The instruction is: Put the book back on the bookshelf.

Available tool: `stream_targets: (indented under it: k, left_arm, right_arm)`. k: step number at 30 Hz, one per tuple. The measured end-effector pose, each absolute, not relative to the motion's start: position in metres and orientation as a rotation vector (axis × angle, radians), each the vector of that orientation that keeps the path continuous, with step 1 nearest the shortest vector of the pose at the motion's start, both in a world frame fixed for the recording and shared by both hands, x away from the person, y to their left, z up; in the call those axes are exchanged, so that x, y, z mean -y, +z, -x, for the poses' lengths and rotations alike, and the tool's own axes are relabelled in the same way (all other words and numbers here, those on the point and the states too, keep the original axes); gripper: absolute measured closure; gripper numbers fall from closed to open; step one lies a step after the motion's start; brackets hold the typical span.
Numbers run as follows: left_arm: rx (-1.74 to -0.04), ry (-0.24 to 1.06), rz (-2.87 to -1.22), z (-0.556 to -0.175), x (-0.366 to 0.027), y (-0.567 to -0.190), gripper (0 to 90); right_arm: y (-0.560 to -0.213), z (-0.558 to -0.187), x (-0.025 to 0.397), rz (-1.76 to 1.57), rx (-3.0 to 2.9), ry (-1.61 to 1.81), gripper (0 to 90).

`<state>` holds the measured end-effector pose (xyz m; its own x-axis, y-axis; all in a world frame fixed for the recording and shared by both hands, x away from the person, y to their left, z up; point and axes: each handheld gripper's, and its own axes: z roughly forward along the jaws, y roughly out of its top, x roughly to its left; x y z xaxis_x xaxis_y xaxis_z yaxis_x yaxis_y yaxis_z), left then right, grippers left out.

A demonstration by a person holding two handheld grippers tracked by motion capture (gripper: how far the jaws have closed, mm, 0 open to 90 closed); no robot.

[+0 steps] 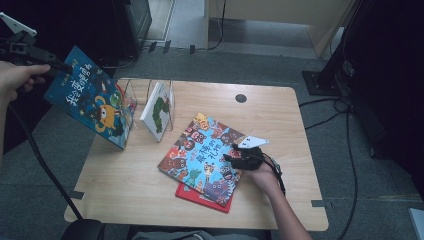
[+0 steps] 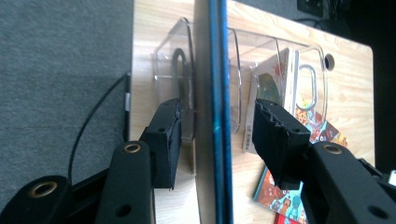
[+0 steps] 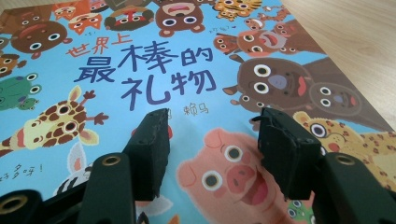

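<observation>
High view: the dark blue picture book (image 1: 92, 102), a thin flat hardcover with glossy printed monsters and pale lettering, hangs tilted in the air at the table's left edge, its lower corner down by the clear rack (image 1: 131, 102). The left gripper (image 1: 55, 64) has it by the upper corner, a hand (image 1: 17, 77) wrapped round the gripper's black body. In the left gripper view the book (image 2: 212, 116) shows edge-on as a straight slab, grey board on one side and a bright blue spine line on the other, standing between the two ridged black pads; the left pad (image 2: 169, 140) lies against the board, while the right pad stands a little apart from the blue edge, so I cannot tell how firmly the grip bites.

Behind it the rack is transparent plastic with rounded, looped dividers (image 2: 236, 79), and a white-covered book (image 1: 159, 110) leans upright in one of its slots.

Further right, the right gripper (image 1: 239, 156) rests low over a light blue animal book (image 1: 202, 155), which lies flat and skewed on a red book (image 1: 200, 196). In the right gripper view its jaws stand spread wide above the smooth cover (image 3: 140, 70), over a pink pig's face (image 3: 229, 172), holding nothing.

The table (image 1: 140, 190) is pale wood-grain laminate with rounded corners and a dark round cable hole (image 1: 241, 98); grey carpet surrounds it.
</observation>
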<state>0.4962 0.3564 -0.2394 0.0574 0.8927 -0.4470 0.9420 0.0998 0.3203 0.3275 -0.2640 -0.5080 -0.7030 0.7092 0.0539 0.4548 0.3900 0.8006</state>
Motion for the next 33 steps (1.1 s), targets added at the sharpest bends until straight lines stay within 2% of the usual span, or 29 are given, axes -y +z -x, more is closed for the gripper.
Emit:
stream_targets:
  k: [11,18,28,33]
  left_arm:
    - [-1.809,-0.04,-1.779,-0.454,-0.368,-0.192,50.8]
    - [-1.721,0.006,-1.828,-0.427,-0.346,-0.173,48.8]
    - [-1.631,-0.041,-1.902,-0.412,-0.297,-0.21,48.9]
    - [-1.57,-0.124,-1.92,-0.404,-0.27,-0.239,49.2]
  right_arm:
    - [-0.503,-0.325,0.277,-1.068,-2.376,1.197,45.0]
    - [-0.497,-0.326,0.291,-1.098,-2.345,1.22,45.1]
    - [-0.493,-0.332,0.297,-1.088,-2.351,1.21,46.1]
    - [-0.496,-0.336,0.303,-1.144,-2.337,1.238,48.2]
